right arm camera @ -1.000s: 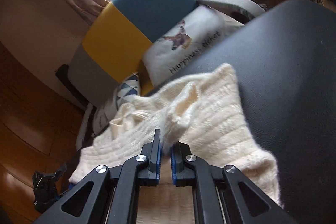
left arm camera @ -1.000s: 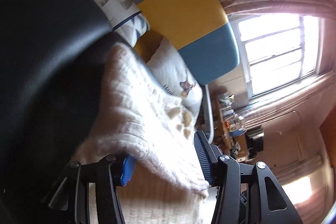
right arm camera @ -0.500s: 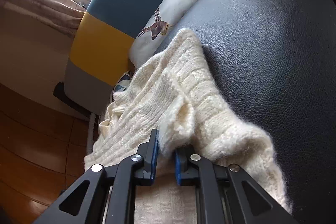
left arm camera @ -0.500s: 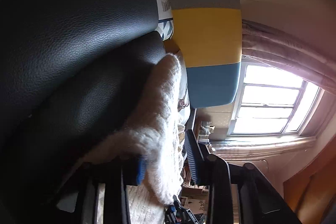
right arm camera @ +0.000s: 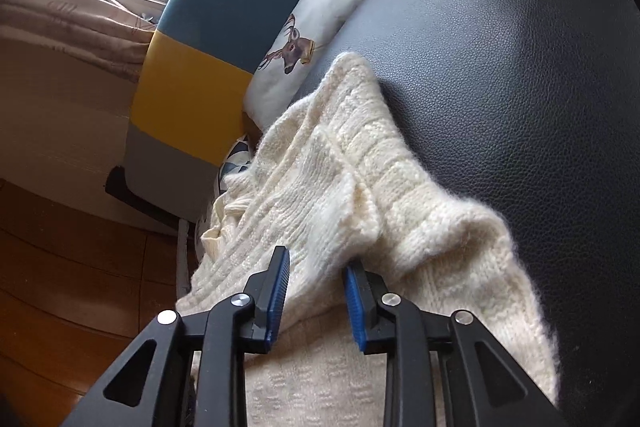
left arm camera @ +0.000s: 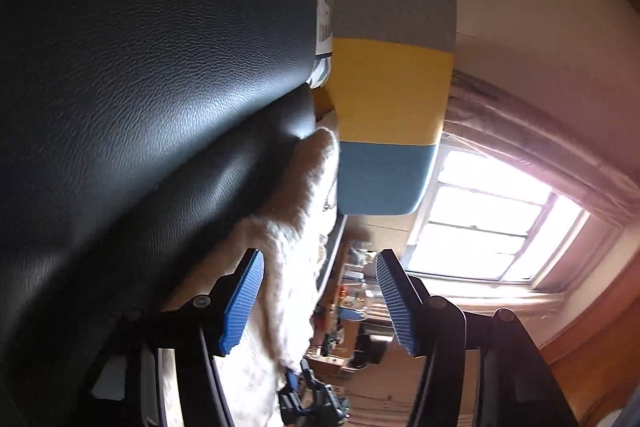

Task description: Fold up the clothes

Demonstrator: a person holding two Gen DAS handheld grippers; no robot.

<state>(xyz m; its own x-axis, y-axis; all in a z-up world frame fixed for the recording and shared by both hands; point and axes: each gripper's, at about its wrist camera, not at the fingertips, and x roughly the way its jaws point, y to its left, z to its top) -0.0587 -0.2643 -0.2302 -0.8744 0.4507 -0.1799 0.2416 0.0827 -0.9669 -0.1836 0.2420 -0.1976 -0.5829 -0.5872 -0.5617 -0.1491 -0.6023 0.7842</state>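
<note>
Cream knit sweater (right arm camera: 360,187) lies bunched on the black leather seat (right arm camera: 500,67), fold unfinished. Right claw (right arm camera: 316,297) has just been opening, cloth loose between; left claw (left arm camera: 320,303) is spread, freshly widened.

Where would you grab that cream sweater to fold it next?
Probably the raised ridge of the sweater, just ahead of the right tongs. It stands up off the black cushion, so coming straight in from the near edge lets the fingers close on either side.
</note>
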